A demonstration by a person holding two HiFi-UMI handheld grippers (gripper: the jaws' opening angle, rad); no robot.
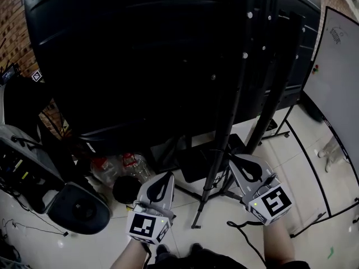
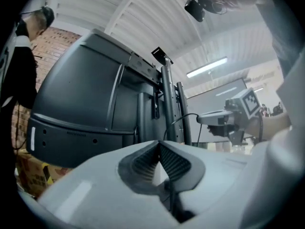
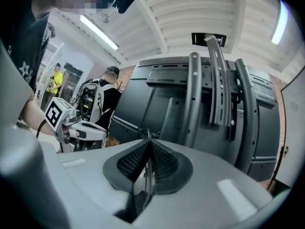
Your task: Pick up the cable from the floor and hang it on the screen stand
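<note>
The cable (image 3: 148,171) is a thin dark line pinched between the pads of the right gripper (image 3: 145,142), with a small loop poking out past the fingertips. The right gripper's jaws are closed on it. In the head view this gripper (image 1: 231,161) sits at lower right, its tips just beside a slanted post of the screen stand (image 1: 242,66), and a dark strand trails from under it toward the bottom edge of the frame.

The left gripper (image 2: 158,144) has its jaws together at the tips, and nothing shows between them. In the head view it lies at lower centre (image 1: 170,176), well apart from the right one, with one thin strut of the stand coming down to the floor (image 1: 221,237) between the two.

The stand's dark uprights rise through the upper right of the frame against the back of the big black screen (image 1: 140,55), which fills the upper half.

To the right, pale tile lies open as far as the whiteboard (image 1: 343,105) and its thin frame. The lower left is crowded with plastic bottles (image 1: 133,164) and a round black device (image 1: 79,207).
</note>
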